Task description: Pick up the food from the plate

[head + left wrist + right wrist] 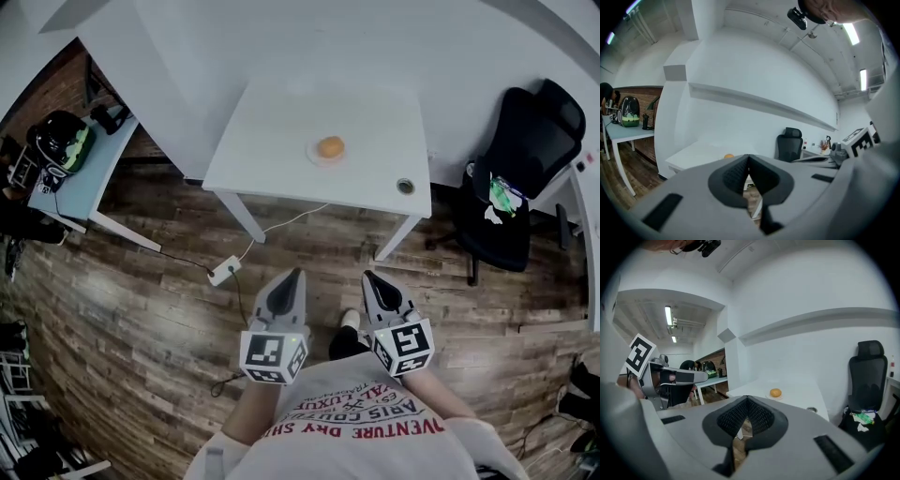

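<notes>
Ahead, food [330,146] on plate [314,157], chair [520,178] beside table [281,141]; left hand-held gripper [297,274], right hand-held gripper [369,276] clenched empty.

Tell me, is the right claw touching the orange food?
Apart. The head view shows the right claw above the floor, well short of the table where the food sits.
</notes>
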Tool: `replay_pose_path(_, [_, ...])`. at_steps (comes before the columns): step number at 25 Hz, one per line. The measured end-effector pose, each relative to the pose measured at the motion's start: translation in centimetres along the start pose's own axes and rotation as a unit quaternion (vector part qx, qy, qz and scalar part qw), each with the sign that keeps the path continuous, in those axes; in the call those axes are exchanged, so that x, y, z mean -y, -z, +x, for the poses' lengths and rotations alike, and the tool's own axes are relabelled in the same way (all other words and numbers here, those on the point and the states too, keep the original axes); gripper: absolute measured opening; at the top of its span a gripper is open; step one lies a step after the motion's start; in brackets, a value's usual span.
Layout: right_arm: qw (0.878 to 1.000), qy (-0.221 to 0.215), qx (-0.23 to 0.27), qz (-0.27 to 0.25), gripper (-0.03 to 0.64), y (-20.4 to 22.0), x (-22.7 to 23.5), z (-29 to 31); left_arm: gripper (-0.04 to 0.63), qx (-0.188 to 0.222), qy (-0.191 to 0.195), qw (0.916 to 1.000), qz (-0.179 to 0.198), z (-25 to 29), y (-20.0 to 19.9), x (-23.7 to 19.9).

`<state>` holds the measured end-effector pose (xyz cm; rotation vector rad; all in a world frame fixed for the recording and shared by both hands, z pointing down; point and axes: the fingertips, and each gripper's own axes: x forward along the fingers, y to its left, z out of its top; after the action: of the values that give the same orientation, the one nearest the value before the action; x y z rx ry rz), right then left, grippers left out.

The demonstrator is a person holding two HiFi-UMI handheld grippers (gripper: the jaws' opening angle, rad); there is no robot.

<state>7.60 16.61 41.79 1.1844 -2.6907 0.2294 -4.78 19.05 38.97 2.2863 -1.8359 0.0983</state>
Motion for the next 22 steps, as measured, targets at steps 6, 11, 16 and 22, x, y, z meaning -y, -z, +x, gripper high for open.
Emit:
replay_pose_path(6, [1.0, -0.009, -0.005, -0.007, 0.004, -2.0, 7.6, 5.6, 0.008, -0.002, -0.008, 1.0, 0.003, 9.4, -1.9, -0.5])
replay_pose_path(11, [1.0, -0.007, -0.022, -0.001, 0.005, -1.4, 13.0, 9.0, 0.008, -0.013, -0.017, 0.9998, -0.004, 15.3, -1.6, -0.9])
replay_pose_path(16, [1.0, -0.007, -0.027, 0.01, 0.005, -1.5, 15.8, 11.1, 0.008, -0.023, -0.022, 0.9995, -0.002, 18.3, -1.9, -1.2])
replay_pose_path(22, [0.999, -0.007, -0.026, 0.018, 0.004, -2.1, 17.0, 13.1, 0.008, -0.029, -0.02, 0.9994, -0.004, 20.8, -2.2, -2.2])
